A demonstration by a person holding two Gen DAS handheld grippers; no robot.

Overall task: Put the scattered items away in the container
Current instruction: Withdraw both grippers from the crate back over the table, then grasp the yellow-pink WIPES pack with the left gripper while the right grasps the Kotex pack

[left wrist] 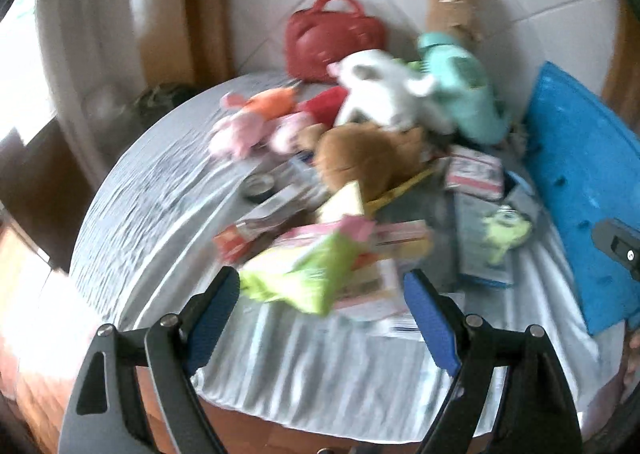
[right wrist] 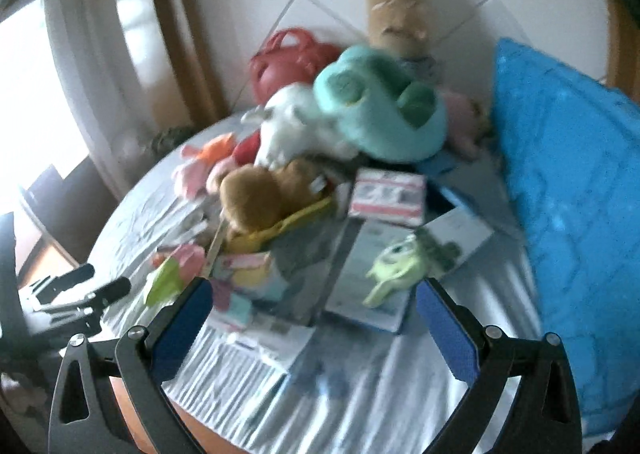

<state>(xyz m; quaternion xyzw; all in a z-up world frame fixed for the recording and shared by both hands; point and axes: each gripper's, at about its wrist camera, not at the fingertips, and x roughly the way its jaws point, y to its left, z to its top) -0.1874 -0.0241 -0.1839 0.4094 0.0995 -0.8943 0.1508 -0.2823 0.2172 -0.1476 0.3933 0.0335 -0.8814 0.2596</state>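
Observation:
A bed with a grey-white sheet (left wrist: 160, 190) holds a blurred pile of items. I see a brown plush (left wrist: 356, 158), a white plush (left wrist: 380, 94), a teal plush (left wrist: 464, 94), pink and orange plushes (left wrist: 248, 122), a green snack bag (left wrist: 304, 270), a small green monster toy (left wrist: 504, 230) and boxes (left wrist: 474, 174). My left gripper (left wrist: 322, 314) is open and empty just in front of the green bag. My right gripper (right wrist: 314, 318) is open and empty, near the monster toy (right wrist: 396, 262) and boxes (right wrist: 386, 196). The teal plush (right wrist: 380, 118) and brown plush (right wrist: 256, 194) lie beyond.
A red handbag (left wrist: 332, 38) and a tall tan plush (left wrist: 452, 2) stand against the tiled wall. A blue pillow (right wrist: 568, 190) fills the right side, also in the left wrist view (left wrist: 580, 182). The bed's wooden front edge (left wrist: 248, 430) is below me. The left gripper shows at the left (right wrist: 80, 294).

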